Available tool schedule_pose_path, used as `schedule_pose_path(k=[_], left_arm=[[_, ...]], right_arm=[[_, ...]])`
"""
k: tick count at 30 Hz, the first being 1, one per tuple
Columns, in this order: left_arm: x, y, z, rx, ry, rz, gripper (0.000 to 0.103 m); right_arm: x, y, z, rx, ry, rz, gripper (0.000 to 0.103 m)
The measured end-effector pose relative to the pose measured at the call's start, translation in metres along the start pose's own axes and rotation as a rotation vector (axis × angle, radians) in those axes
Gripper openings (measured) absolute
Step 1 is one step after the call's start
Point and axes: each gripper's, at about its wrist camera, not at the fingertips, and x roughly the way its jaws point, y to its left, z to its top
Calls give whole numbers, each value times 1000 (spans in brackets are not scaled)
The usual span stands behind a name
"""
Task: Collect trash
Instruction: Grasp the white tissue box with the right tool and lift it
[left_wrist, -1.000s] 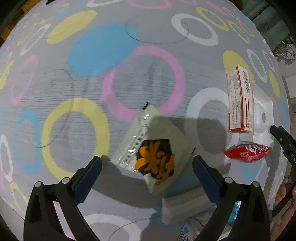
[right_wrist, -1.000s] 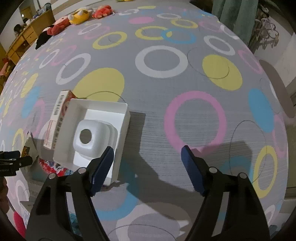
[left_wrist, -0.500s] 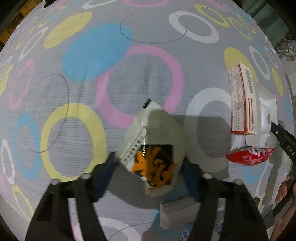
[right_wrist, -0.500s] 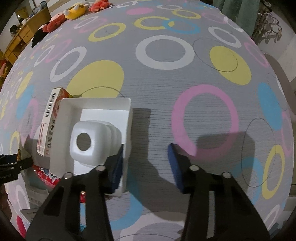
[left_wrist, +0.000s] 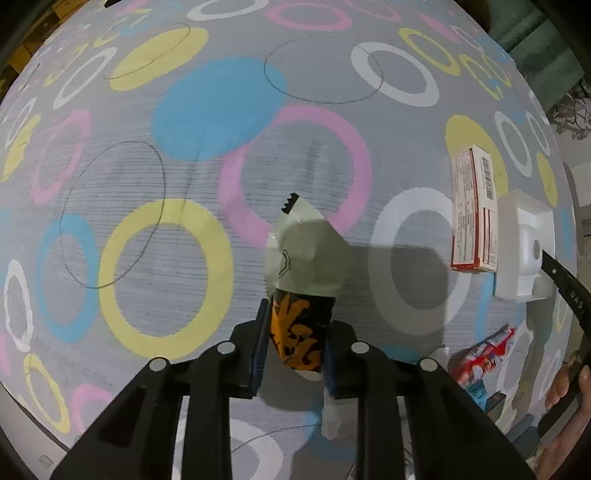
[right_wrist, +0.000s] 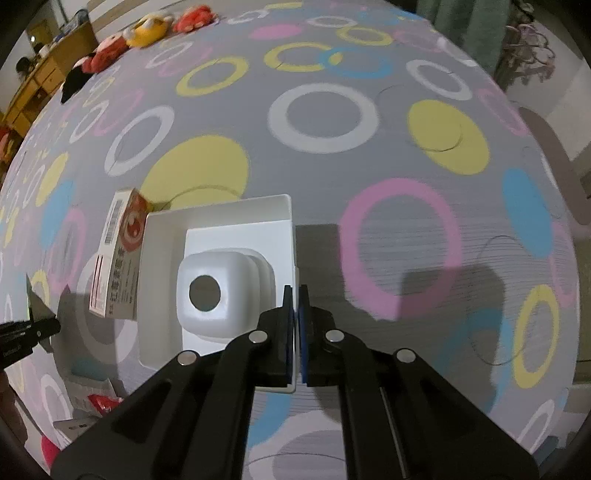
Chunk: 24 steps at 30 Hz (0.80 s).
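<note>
Grey carpet (left_wrist: 110, 295) printed with pink, yellow, blue and white rings fills both views. In the left wrist view, the left gripper (left_wrist: 293, 341) has its 2 fingers pressed onto a pale green snack wrapper (left_wrist: 306, 254) with a black and orange label. The label end sits between the fingers, and the crumpled pale end sticks out beyond the fingertips. To the right of the fingers, well apart, a red and white carton (left_wrist: 474, 210) lies flat on the carpet, just beside a white foam tray (left_wrist: 524, 236). A red crinkled wrapper (left_wrist: 487, 349) lies lower right, near the right finger's base.

In the right wrist view, the right gripper (right_wrist: 294, 299) is clamped on the right wall of the same white foam tray (right_wrist: 221, 218), 1 finger inside the wall and 1 outside. A raised white block with a round hole (right_wrist: 218, 291) sits in the tray, just left of the fingers. The carton (right_wrist: 118, 258) lies against the tray's far left side. Stuffed toys (right_wrist: 147, 31), possibly 4 or more, blur together at the carpet's far edge.
</note>
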Motion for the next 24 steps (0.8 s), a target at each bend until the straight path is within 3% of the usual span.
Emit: schedule_pose_path(k=[11,18,24], left_arm=[[-70,22,-19,24,-80,20,23],[-128,25,-58,70,-155,22,23],[-151,5,-93,107,-208,47,23]], right_arm=[[-63,-15,-2,9,-126,-65,4],[-130,-10,-28,-33,-216,-75,4],[-184,5,-60,-59,-274,-41,4]])
